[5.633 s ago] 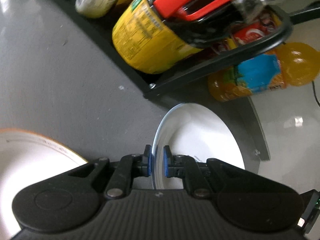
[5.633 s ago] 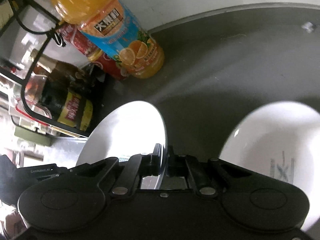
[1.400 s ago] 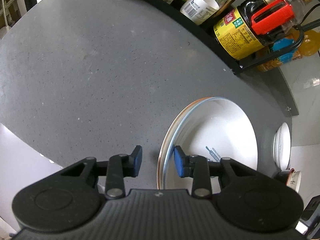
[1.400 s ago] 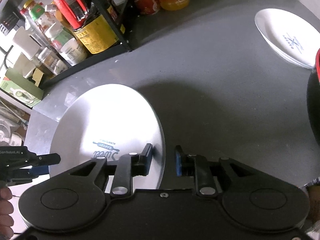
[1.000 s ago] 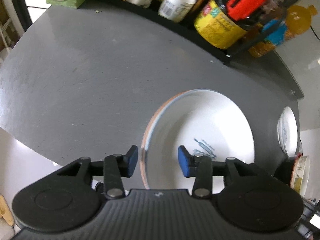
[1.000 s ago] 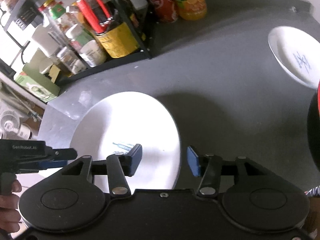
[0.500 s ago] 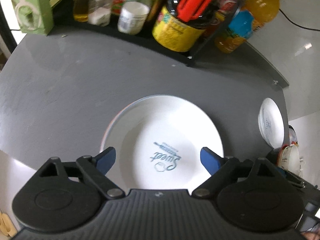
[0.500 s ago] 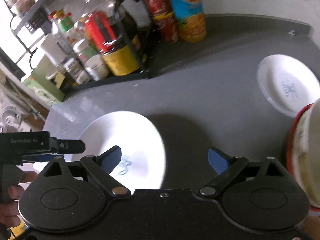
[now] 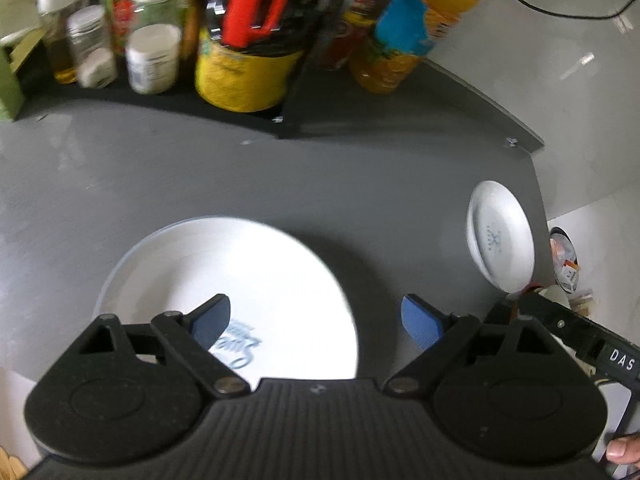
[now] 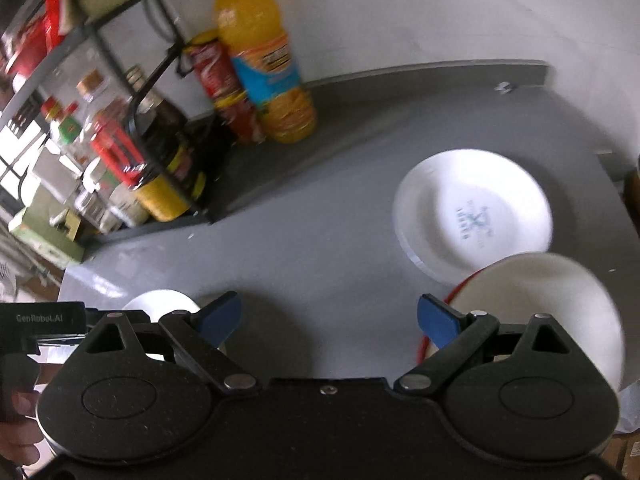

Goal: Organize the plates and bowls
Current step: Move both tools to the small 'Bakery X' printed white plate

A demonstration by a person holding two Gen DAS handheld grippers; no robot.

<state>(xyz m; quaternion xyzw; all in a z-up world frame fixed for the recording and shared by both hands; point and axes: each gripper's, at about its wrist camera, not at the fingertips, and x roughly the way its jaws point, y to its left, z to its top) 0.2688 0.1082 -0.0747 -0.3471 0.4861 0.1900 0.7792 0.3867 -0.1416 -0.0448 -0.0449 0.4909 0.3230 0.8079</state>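
Note:
A large white plate [image 9: 248, 280] with blue script lies flat on the grey table, on top of another plate. My left gripper [image 9: 316, 320] hovers open above its near edge, holding nothing. A smaller white plate [image 9: 500, 236] sits at the table's right end; the right wrist view shows the small plate [image 10: 472, 208] too. Beside it stands a white bowl with a red rim [image 10: 560, 300], just right of my right gripper [image 10: 328, 320], which is open and holds nothing. A sliver of the large plate [image 10: 160, 304] shows at lower left.
A black wire rack [image 9: 240, 112] with jars, a yellow-labelled bottle [image 9: 240, 76] and a red-handled jug lines the back. An orange juice bottle [image 10: 268, 72] and a red can [image 10: 224, 92] stand by the wall. The table edge [image 9: 540, 200] runs close to the small plate. A hand [image 10: 16, 412] holds the other gripper.
Both grippers let go of the large plate, opened wide and drew back and up. The right view swung right toward the small plate and bowl.

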